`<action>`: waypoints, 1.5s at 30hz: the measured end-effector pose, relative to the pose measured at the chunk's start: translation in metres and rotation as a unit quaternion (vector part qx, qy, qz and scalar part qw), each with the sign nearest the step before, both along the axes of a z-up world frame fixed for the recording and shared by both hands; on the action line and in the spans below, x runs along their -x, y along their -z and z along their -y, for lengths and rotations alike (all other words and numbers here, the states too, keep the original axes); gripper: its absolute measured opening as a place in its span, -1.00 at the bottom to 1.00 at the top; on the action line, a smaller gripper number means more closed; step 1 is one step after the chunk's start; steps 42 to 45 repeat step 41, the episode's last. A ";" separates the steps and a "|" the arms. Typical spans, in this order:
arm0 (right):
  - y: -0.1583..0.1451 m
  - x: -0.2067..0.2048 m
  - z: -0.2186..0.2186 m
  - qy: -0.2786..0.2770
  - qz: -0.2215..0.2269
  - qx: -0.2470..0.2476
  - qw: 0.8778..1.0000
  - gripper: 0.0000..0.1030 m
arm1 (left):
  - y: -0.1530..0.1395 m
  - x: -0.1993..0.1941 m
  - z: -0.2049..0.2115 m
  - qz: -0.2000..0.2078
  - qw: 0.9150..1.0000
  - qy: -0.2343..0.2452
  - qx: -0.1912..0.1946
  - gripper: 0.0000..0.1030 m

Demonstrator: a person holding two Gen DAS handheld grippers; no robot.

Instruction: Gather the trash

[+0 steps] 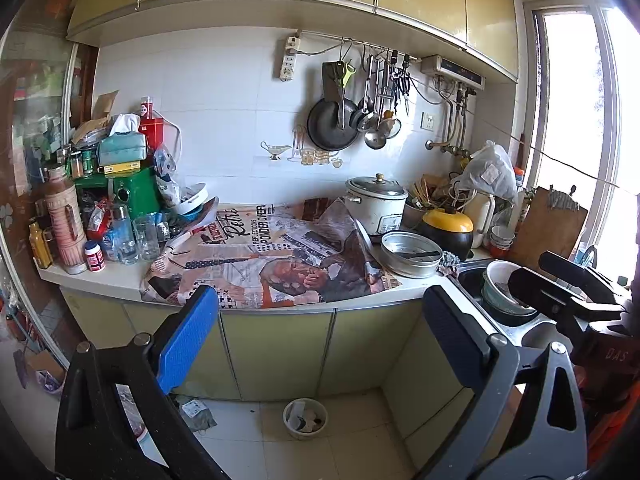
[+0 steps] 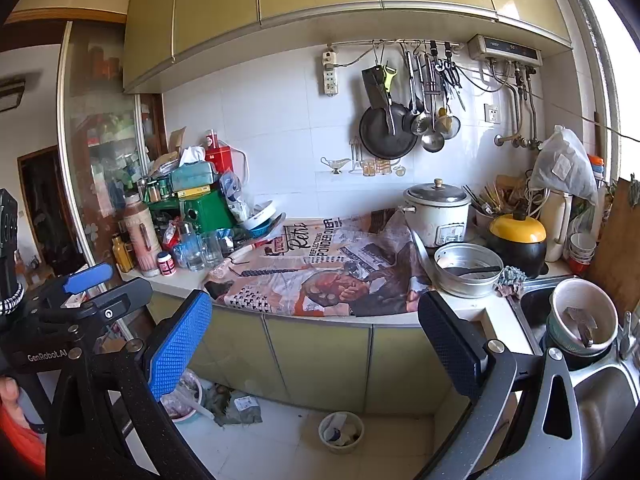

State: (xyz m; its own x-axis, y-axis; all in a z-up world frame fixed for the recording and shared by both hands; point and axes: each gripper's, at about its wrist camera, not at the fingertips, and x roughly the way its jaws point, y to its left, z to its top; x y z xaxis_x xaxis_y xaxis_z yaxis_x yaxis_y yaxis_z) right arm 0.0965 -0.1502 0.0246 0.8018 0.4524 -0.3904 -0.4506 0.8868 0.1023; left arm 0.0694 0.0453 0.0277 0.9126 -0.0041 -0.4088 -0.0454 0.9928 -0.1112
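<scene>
Both grippers held out in front of the kitchen counter (image 1: 100,280), well back from it, nothing in either. Left gripper (image 1: 320,340): jaws wide apart, empty. Right gripper (image 2: 316,344): jaws wide apart too, empty.

Trash: small bin (image 2: 341,432) on the floor at the foot of the lower cabinets, scraps inside, below the counter's front edge. Crumpled wrappers and paper (image 2: 236,404) on the floor just left of it, beside a bowl (image 2: 186,396).

Counter: printed newspaper sheet (image 1: 272,256) spread over the middle, hanging over the front edge. Left end crowded with bottles, glasses, a green box (image 1: 134,192), a tissue pack (image 1: 122,146) on top. Right end: white rice cooker (image 2: 438,214), metal pan (image 2: 468,270) in front of it near the front edge, yellow-lidded black pot (image 2: 518,240) beside that. Sink (image 2: 592,392) at the far right corner, stacked bowls (image 2: 582,320) in it.

Black frying pan (image 1: 332,124) and ladles hang on the wall rail.
</scene>
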 end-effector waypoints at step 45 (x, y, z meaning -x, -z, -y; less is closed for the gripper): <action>0.008 -0.021 -0.013 0.002 -0.031 0.003 1.000 0.99 | 0.009 -0.025 -0.005 -0.013 1.000 -0.003 0.002 0.99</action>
